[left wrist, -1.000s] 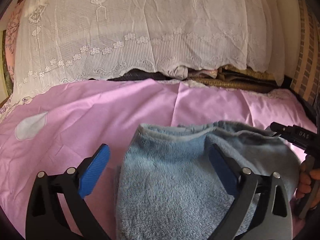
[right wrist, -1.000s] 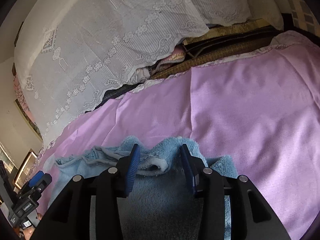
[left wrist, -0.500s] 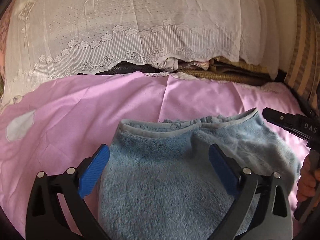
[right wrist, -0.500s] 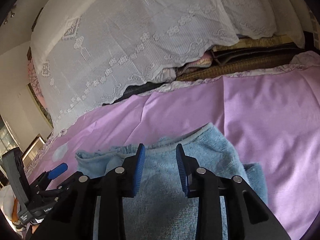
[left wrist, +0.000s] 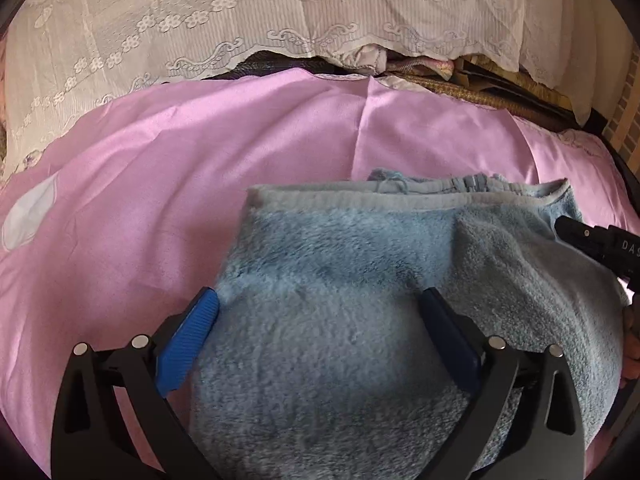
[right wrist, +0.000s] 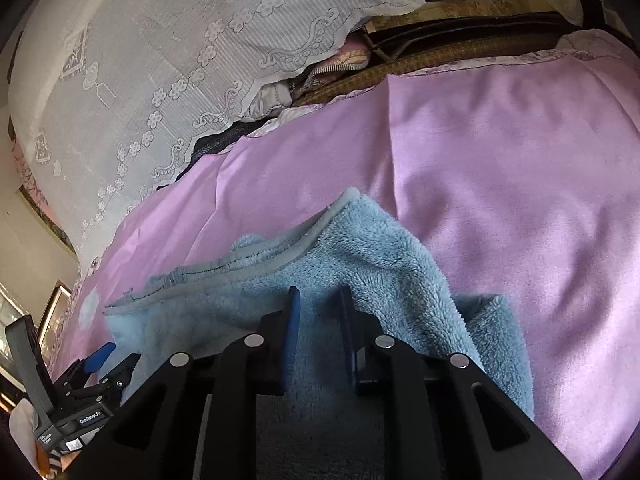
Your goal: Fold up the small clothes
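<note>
A light-blue fleece garment [left wrist: 360, 280] lies folded on the pink sheet [left wrist: 180, 168], its hemmed edge at the far side. My left gripper [left wrist: 320, 300] hangs over it with the jaws wide open, straddling the garment's left part, and the left pad [left wrist: 188, 340] sits at its side edge. In the right wrist view the garment [right wrist: 380, 248] bunches into a ridge near its right corner. My right gripper [right wrist: 319, 294] is closing there, its jaws nearly together with fleece pinched between the pads. In the left wrist view the right gripper [left wrist: 592, 240] shows at the garment's right edge.
The pink sheet [right wrist: 520, 160] spreads wide around the garment. A white lace cover [left wrist: 200, 20] drapes over a pile of folded fabrics and mats [left wrist: 460, 84] along the far edge. A pale patch [left wrist: 28, 216] marks the sheet at left. A hand [left wrist: 630, 344] is at the right edge.
Both grippers have dropped closer to the garment and tilted down. The right jaws have narrowed onto the fleece. The garment's far hem now lies straighter and flatter.
</note>
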